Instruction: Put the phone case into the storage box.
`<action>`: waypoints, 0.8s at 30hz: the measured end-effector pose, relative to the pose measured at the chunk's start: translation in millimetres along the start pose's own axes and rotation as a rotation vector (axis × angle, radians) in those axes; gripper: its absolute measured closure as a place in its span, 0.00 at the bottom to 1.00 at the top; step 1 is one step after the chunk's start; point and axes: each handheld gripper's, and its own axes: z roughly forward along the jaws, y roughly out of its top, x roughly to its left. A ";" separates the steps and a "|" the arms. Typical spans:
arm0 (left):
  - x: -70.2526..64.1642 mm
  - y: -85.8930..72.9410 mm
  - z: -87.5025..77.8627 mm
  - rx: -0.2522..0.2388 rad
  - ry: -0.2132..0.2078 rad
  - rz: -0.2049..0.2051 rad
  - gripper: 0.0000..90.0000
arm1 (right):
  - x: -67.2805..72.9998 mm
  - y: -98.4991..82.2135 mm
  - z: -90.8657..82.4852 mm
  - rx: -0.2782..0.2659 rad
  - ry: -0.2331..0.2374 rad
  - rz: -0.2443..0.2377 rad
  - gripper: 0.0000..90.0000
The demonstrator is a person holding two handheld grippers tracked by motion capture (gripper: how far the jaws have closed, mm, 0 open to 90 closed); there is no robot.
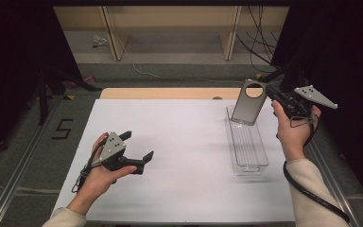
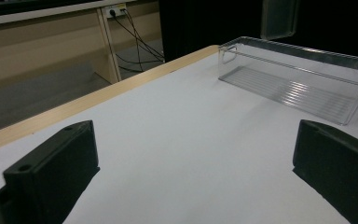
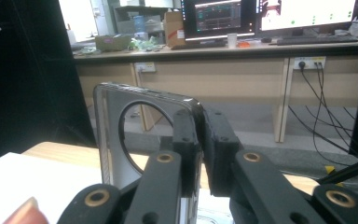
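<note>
A white table [image 1: 179, 156] with a wooden far edge carries one clear bin [image 1: 246, 146], lying near its right side.

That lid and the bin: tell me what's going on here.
A person works at a white table with a gripper in each hand. The right gripper is shut on a grey lid with a round hole, holding it tilted over the far end of a clear bin. The left gripper hangs open over the table, holding nothing.
</note>
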 end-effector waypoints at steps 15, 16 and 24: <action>0.8 -0.1 -0.3 -0.003 0.001 -0.001 0.00 | -4.9 -2.7 3.9 0.015 -0.010 -0.016 0.94; 0.8 -0.1 -0.3 -0.003 0.001 -0.001 0.00 | -4.9 -2.8 4.1 0.017 -0.008 -0.018 0.94; 0.6 -0.2 0.2 -0.002 0.000 -0.002 0.00 | -4.4 -3.8 8.7 0.025 -0.006 -0.036 0.94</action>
